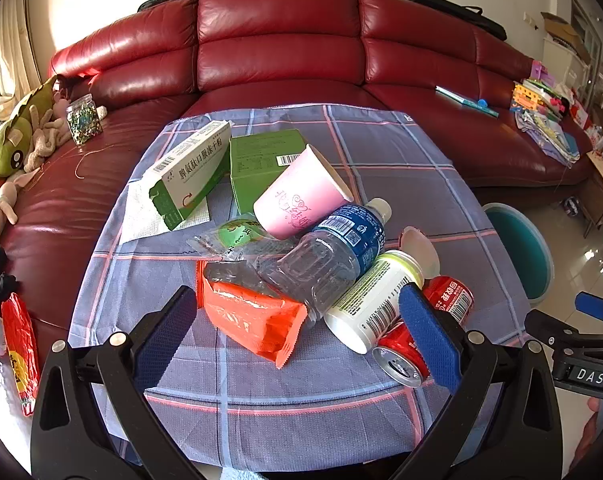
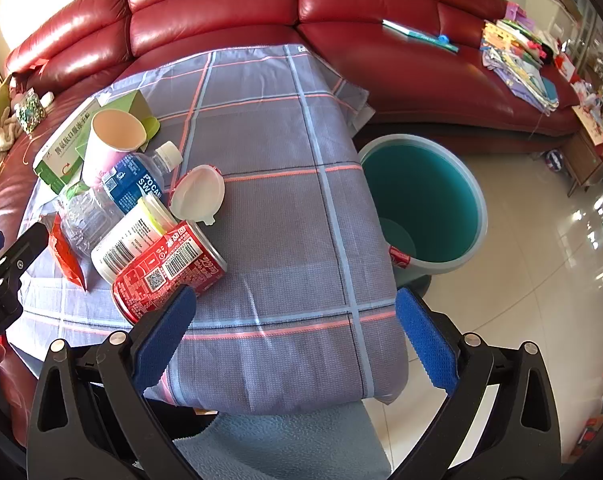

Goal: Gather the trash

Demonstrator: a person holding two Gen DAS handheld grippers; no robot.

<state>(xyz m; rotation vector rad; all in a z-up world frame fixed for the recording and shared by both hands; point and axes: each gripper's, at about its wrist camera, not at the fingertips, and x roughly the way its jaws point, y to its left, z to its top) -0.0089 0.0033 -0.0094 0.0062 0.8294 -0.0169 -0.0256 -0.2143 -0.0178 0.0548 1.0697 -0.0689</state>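
Both grippers spread wide, holding nothing: left gripper (image 1: 297, 320) over orange wrapper (image 1: 253, 320), right gripper (image 2: 295, 320) above checked cloth (image 2: 285, 208). Red can (image 2: 169, 272), white bottle (image 2: 125, 244), clear bottle (image 1: 333, 248), pink cup (image 1: 301, 196) piled beyond. Teal bin (image 2: 421, 200) on floor right.

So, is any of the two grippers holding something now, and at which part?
Nothing is held. The left gripper is open above the trash pile, and the right gripper is open over the tablecloth, beside the red can.
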